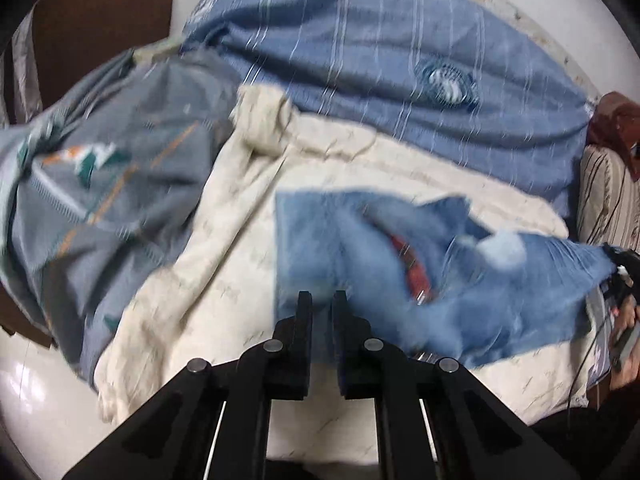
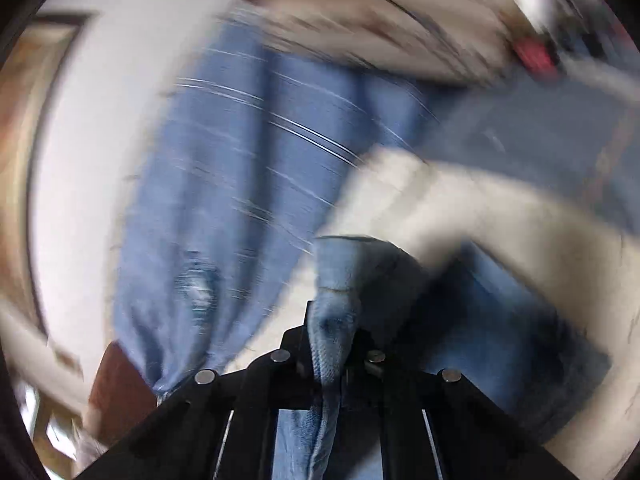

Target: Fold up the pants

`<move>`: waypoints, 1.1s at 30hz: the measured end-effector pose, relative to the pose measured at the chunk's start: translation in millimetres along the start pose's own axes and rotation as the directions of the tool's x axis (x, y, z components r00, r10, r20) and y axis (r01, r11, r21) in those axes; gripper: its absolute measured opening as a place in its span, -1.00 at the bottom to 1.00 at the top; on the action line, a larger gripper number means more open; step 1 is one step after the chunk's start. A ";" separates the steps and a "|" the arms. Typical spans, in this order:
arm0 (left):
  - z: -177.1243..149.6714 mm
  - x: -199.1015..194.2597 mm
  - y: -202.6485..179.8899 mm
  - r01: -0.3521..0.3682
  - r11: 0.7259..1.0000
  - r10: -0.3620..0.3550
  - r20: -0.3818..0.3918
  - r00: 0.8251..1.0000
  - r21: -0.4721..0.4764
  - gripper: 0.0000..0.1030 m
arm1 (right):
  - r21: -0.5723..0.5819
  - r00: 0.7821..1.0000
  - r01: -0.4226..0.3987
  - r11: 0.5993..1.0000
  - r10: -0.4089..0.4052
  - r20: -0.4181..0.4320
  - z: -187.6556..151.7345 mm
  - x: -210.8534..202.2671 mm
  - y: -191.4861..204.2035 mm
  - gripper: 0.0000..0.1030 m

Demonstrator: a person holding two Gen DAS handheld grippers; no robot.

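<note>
Left gripper [image 1: 322, 300] fingers are together at the jeans [image 1: 440, 280] edge, mid-frame on the cream blanket [image 1: 240, 240]. Right gripper [image 2: 332, 320] is clamped on denim, lower center.

Black two-finger grippers [image 1: 322, 300]; silver pivot pins

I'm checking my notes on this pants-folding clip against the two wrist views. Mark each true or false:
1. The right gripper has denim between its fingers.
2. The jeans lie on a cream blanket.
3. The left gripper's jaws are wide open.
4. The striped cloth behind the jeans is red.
1. True: the right gripper is shut on a bunched fold of the jeans.
2. True: they are spread over the cream blanket.
3. False: the left gripper has its jaws nearly together.
4. False: the striped cloth is blue with thin white lines.
</note>
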State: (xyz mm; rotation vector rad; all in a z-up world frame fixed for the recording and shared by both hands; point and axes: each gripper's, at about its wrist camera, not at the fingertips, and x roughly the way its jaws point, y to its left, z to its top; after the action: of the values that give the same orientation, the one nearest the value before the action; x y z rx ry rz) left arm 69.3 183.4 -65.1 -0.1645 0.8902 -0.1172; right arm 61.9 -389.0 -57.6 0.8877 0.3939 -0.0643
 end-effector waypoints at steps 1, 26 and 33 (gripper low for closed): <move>3.6 1.1 -6.6 0.006 1.000 -0.006 0.010 1.000 0.010 -0.77 | -0.072 0.998 -0.032 0.997 0.035 0.049 1.1 -13.6 8.8 -0.86; -24.1 79.5 -53.2 -0.085 0.970 0.124 -0.161 0.979 0.226 -0.52 | -0.176 0.899 0.256 0.951 -0.301 -0.319 -21.2 -3.2 -43.4 -0.66; -24.6 70.6 -49.2 -0.072 0.977 0.104 -0.155 0.982 0.199 -0.52 | -0.212 0.785 0.355 0.911 -0.413 -0.461 -48.8 18.5 -74.3 -0.73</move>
State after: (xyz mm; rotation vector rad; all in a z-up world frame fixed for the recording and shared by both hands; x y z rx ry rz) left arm 92.5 120.8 -124.7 0.0672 1.0441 -0.1352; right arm 48.0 -396.8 -147.0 0.6885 1.0584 -0.1901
